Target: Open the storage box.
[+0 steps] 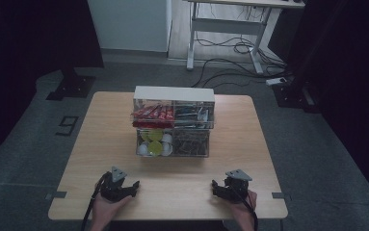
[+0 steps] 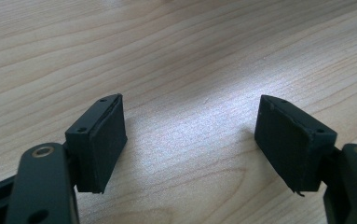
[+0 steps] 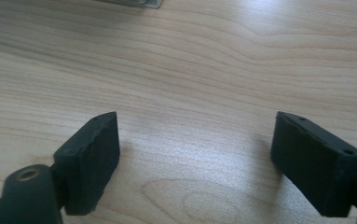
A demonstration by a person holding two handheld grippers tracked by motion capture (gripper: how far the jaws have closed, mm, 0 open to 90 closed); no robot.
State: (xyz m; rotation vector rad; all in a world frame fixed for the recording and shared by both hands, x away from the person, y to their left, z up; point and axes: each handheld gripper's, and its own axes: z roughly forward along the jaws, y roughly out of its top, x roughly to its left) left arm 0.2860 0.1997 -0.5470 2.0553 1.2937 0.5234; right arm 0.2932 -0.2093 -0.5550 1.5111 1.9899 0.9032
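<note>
Work is judged not yet begun. Nothing is held: the left gripper point(image 1: 135, 186) and right gripper point(image 1: 217, 187) are rested on the table point(image 1: 182, 183), jaws spread wide, well short of the organizer point(image 1: 173, 121), whose compartments sit filled at mid-table.

Dim, grainy high view with dark corners; gripper views brighter, sheen on the wood, soft focus.

Matt black rubbery pads point(image 2: 102, 140) above a smooth pale wood-grain table point(image 2: 199, 60); clear glossy plastic organiser point(image 1: 173, 126).
</note>
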